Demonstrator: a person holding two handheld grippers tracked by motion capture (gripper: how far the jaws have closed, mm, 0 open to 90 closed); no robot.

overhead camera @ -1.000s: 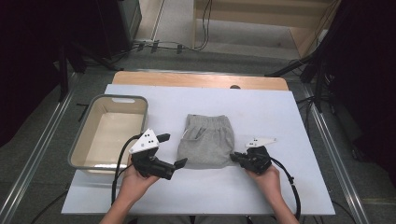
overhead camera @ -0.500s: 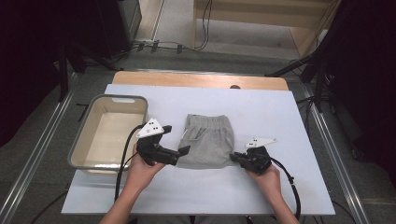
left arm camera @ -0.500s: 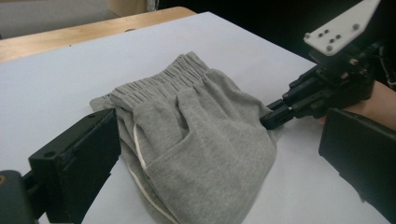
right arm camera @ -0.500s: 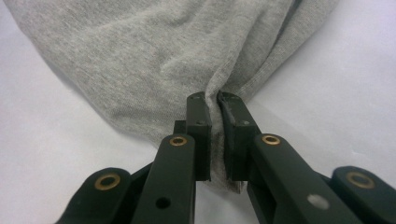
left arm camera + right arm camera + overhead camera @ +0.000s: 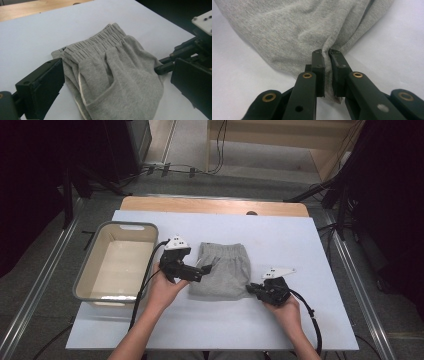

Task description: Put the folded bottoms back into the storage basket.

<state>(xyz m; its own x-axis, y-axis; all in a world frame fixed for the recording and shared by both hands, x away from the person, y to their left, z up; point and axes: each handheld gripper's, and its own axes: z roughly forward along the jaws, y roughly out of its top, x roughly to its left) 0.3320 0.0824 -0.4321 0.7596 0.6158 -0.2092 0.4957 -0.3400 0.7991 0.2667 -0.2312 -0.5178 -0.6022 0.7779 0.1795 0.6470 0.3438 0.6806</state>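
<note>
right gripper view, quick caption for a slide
Right hand-held gripper pinching the edge of folded grey shorts on a white table.

Table (image 5: pixel 300 245) with shorts (image 5: pixel 222 270), basin (image 5: pixel 117 265)

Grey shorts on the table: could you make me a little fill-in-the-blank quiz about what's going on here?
1. The right gripper is shut on the ____ of the shorts.
2. The left gripper has its jaws ____ around the shorts.
3. The tub lies on the ____ side of the shorts in the high view.
4. The waistband points ____ from the person.

Missing words: edge; open; left; away
</note>
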